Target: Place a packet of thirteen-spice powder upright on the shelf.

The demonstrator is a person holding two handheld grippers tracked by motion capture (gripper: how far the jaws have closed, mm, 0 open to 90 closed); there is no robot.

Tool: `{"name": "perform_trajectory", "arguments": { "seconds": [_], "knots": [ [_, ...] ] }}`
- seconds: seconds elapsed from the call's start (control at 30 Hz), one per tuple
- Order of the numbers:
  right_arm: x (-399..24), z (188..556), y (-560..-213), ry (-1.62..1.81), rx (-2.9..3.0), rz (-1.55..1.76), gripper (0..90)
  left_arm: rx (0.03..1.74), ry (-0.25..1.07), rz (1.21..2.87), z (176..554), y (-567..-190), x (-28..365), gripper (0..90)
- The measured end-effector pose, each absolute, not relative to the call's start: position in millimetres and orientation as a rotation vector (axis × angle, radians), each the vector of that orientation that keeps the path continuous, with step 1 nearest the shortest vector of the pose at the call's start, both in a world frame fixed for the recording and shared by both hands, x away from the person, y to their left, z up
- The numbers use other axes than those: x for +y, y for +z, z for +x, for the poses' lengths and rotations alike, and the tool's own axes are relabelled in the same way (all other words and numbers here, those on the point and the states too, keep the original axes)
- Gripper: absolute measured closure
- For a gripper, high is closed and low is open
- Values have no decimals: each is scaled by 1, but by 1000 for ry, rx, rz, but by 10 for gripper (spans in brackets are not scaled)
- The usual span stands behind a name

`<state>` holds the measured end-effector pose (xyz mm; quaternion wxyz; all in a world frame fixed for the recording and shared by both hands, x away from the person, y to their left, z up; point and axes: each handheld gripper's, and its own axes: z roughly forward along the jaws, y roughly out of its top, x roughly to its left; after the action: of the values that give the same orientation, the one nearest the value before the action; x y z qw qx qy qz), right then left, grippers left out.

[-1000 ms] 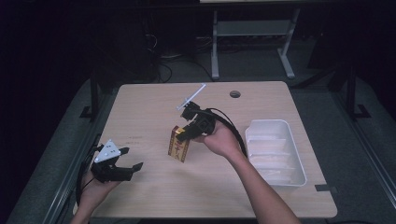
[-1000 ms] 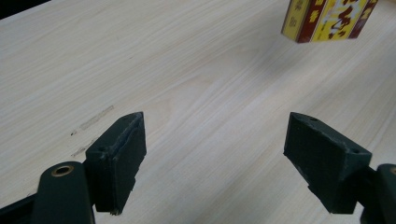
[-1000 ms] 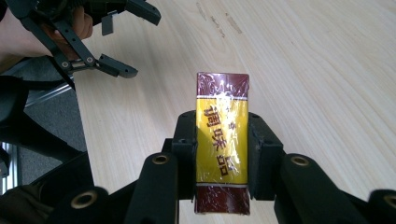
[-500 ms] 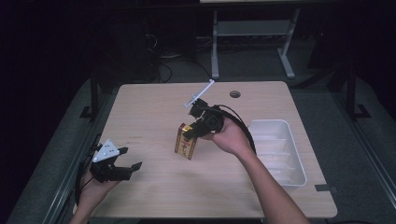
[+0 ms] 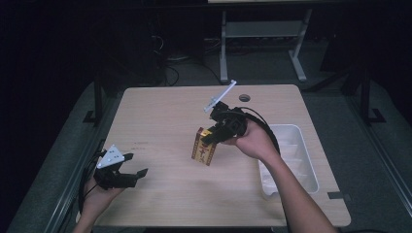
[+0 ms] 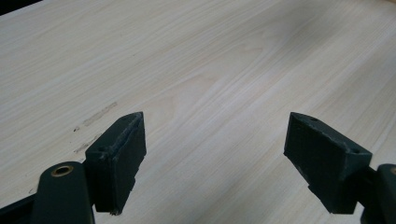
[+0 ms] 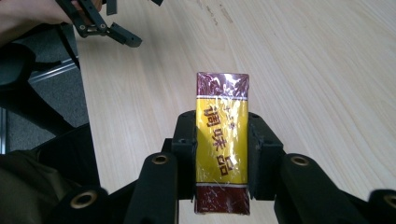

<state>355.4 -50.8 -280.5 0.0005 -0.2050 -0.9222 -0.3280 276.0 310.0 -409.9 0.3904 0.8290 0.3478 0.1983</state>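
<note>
Gripping the yellow and maroon box (image 7: 222,154) by its two long sides, you are holding it in your right gripper (image 7: 222,156), whose black jaws are pressing against the wrapped packet from either side in the right gripper view, low in the middle of that frame, with the maroon end pointing up the picture. In the high view the box (image 5: 204,147) is sitting just left of the frame's centre, tilted and hanging over the pale wooden table (image 5: 160,111), with your right gripper (image 5: 214,134) meeting it from the upper right and your right hand (image 5: 252,140) wrapping the gripper body beside it. To the right of that hand, the white tray (image 5: 306,160) is lying near the table's right edge, well apart from the box. Down at the lower left of the high view you are holding your left gripper (image 5: 135,166) in your left hand (image 5: 99,194) close over the table near its front edge, well apart from the box. Its jaws are standing spread wide, and in the left gripper view nothing but bare wood grain (image 6: 210,84) is lying between them. That same gripper (image 7: 119,23) is showing at the upper left of the right gripper view.
</note>
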Motion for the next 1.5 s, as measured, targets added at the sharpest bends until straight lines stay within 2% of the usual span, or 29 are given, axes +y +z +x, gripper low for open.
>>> {"name": "perform_trajectory", "arguments": {
  "seconds": [0.77,1.5],
  "knots": [
    [-114,344,-274,-975,-3000,-629,684,897,487,2110,278,-413,312,205],
    [-146,334,-280,-897,-3077,-535,683,931,474,2081,280,-417,317,205]
  ]
}}
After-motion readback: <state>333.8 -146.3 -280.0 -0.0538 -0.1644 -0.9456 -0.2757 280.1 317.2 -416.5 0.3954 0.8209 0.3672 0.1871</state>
